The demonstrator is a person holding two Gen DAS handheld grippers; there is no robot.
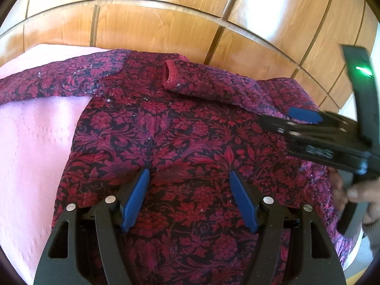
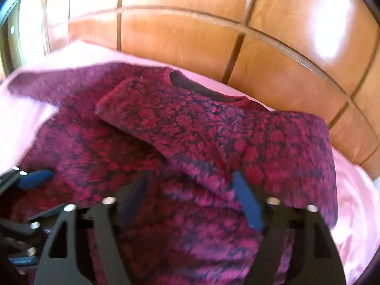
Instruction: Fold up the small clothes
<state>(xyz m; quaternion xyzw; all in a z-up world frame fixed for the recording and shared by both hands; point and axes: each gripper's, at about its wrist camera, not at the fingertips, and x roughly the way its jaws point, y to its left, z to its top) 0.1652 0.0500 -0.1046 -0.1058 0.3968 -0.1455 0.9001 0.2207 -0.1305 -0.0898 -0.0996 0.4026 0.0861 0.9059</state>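
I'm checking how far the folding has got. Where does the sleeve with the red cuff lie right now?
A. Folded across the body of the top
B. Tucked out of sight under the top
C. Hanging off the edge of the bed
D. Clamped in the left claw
A: the sleeve lies slanted over the patterned top, its red cuff resting on the chest area, free of both claws.

Both wrist views look steeply down, close over the sweater (image 1: 166, 130), facing the wooden headboard (image 2: 190, 35); they share its folded sleeve (image 1: 201, 83).
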